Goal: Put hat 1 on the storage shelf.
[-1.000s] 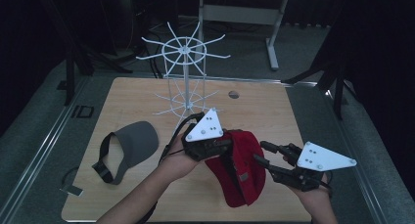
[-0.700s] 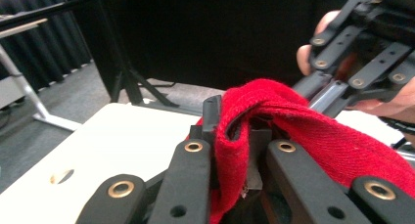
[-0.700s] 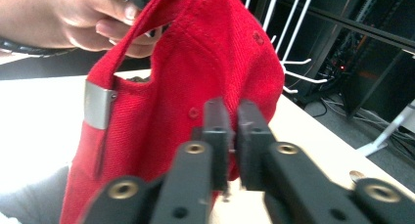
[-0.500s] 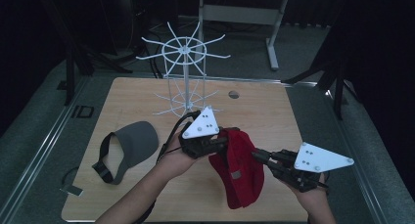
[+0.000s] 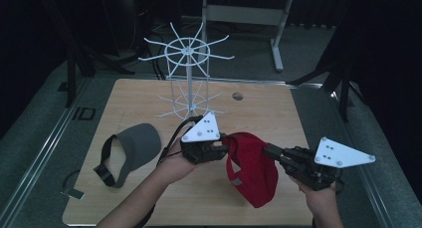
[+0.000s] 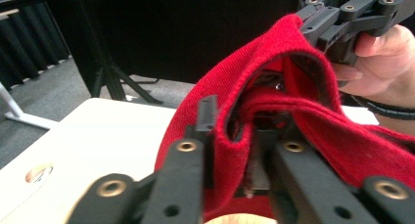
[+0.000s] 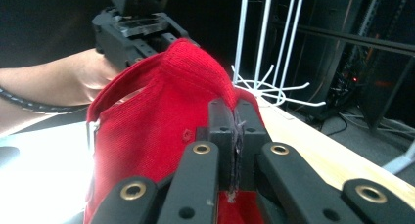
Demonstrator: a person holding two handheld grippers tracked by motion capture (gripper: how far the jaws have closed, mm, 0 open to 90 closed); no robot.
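R gripper point(image 5: 271, 151), nearest the person, is clamped tight on the red cap point(image 5: 251, 168) fabric, jaws fully closed. Cap hangs between both grippers, above the bench point(image 5: 278, 113). L gripper point(image 5: 226, 147) pinches the cap's opposite edge, jaws having just eased slightly. Grey visor point(image 5: 132, 151) lies left of L gripper; white wire rack point(image 5: 188, 78) stands beyond.

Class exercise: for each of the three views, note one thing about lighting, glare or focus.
High view: dim overall, dark surroundings, while the wooden table is lit and the white wire rack stands out. Left gripper view: the near black jaws are blurred, the red cap is sharper. Right gripper view: the tabletop at lower left is blown out to white glare beside the red cap.
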